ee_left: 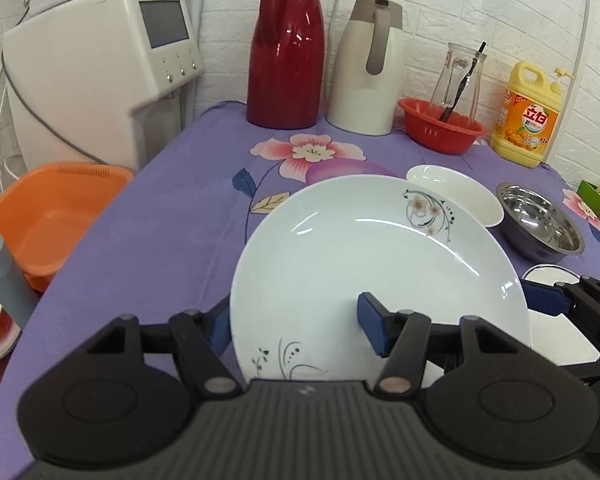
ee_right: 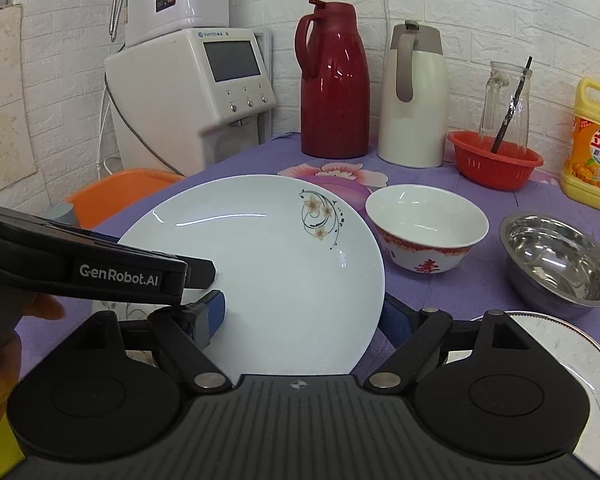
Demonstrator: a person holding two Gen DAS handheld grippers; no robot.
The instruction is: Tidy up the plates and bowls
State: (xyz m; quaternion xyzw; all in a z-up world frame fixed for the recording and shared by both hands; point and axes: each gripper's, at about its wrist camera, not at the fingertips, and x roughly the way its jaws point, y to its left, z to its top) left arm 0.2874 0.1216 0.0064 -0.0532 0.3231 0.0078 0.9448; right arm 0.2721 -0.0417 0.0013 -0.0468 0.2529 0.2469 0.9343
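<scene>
White brick wall behind; desk (ee_left: pixel 148 248) under a purple floral cloth. Glossy round white plate (ee_left: pixel 372 264) with flower decals, tilted off the cloth, gripped on both rims: left hand-held gripper (ee_left: pixel 300 326) clamps its left edge, one blue pad above, the other hidden beneath; right hand-held gripper (ee_right: pixel 300 318) clamps the right edge. Beyond: white ceramic bowl (ee_right: pixel 426 226) with red trim, steel bowl (ee_right: pixel 560 262). A second plate (ee_right: pixel 560 356) is cut off by the right gripper.
</scene>
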